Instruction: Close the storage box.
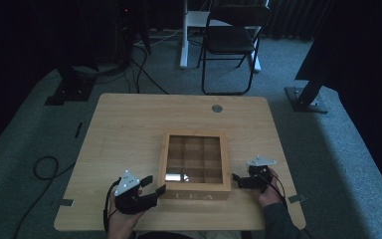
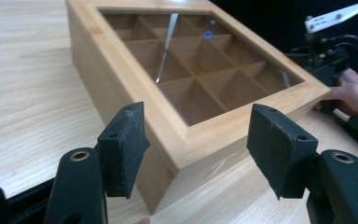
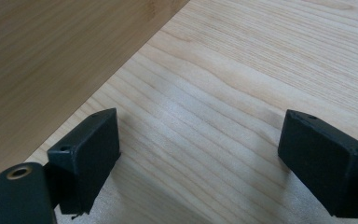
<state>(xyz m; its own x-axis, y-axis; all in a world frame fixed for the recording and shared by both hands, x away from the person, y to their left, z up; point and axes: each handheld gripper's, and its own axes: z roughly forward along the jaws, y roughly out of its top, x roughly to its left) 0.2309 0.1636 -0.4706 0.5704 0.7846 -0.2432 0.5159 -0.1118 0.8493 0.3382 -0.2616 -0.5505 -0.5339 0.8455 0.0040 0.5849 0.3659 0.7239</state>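
A wooden tea box [image 1: 194, 191] with a glass lid and a grid of compartments sits near the table's front middle. My left gripper [image 1: 154, 185] is at its front left corner. In the left gripper view the box corner [image 2: 177, 158] lies between the wide-apart jaws of that gripper [image 2: 200, 149], and the pads [image 2: 123, 144] stand clear of the wood. My right gripper [image 1: 238, 181] rests beside the box's right wall, held by a hand [image 2: 349, 91]. In the right gripper view it [image 3: 200, 158] stands open over bare table, with the box wall [image 3: 51, 60] to its left.
The light wooden table [image 1: 129, 129] has a round metal grommet [image 1: 217, 108] at its far edge and tape marks [image 1: 64, 202] at the front corners. A black folding chair [image 1: 231, 40] stands behind the table. Cables [image 1: 45, 167] lie on the grey carpet at left.
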